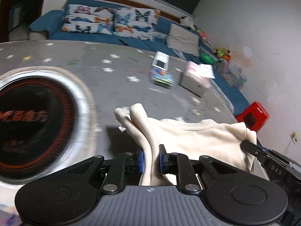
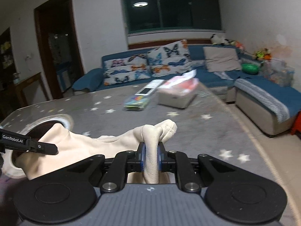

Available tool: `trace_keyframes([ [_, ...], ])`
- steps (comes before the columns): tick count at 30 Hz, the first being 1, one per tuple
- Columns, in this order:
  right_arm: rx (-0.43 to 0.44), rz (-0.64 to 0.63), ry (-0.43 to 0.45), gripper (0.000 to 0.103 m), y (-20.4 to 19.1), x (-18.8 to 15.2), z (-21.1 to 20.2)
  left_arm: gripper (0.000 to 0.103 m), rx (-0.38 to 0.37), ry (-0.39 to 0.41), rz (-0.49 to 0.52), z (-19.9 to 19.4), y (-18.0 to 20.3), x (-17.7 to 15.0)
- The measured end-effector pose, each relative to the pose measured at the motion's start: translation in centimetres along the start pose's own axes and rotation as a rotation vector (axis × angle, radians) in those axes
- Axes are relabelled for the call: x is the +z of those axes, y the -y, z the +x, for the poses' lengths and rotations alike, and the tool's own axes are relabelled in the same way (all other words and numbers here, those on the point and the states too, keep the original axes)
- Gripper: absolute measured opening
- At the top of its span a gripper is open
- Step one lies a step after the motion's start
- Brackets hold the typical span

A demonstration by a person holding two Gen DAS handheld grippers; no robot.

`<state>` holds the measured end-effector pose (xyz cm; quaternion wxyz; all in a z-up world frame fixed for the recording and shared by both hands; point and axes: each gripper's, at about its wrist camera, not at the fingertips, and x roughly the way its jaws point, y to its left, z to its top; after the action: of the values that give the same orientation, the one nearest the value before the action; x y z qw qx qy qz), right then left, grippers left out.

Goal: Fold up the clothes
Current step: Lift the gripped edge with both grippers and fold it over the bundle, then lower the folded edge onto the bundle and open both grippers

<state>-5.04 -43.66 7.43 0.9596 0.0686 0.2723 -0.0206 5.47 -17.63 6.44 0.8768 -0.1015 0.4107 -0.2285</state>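
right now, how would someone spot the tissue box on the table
Start at the grey star-print table in front of the blue sofa. At its far end, right of the small stack of colourful books, sits the tissue box: the only pale block, with pink and white on top.

A home living room: a blue corner sofa [image 2: 210, 75] with butterfly-print cushions [image 2: 169, 60] fills the frame's centre, a dark window [image 2: 169, 7] above, soft toys [image 2: 222, 39] at upper right.
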Motion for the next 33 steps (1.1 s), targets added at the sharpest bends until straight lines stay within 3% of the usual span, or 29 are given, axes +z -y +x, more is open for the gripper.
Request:
trace_keyframes([
  [8,-0.135,0.008,0.022,0.011,5.2,0.8,-1.2,0.016,-0.072,-0.017,0.094,3.4,5.9,0.5],
  [13,-0.2,0.019,0.022,0.011,7.4,0.3,-1.5,0.016,-0.073,-0.024,0.162,5.4,8.5,-0.2],
  [22,-0.254,0.062,-0.042,0.011,10.2,-1.8,0.2,0.017,-0.059,-0.071,0.192,6.7,8.4,-1.2],
  [33,-0.268,0.061,-0.108,0.016,11.0,-2.6,1.9,0.031,-0.004,-0.049,0.188,6.1,7.2,-0.2],
])
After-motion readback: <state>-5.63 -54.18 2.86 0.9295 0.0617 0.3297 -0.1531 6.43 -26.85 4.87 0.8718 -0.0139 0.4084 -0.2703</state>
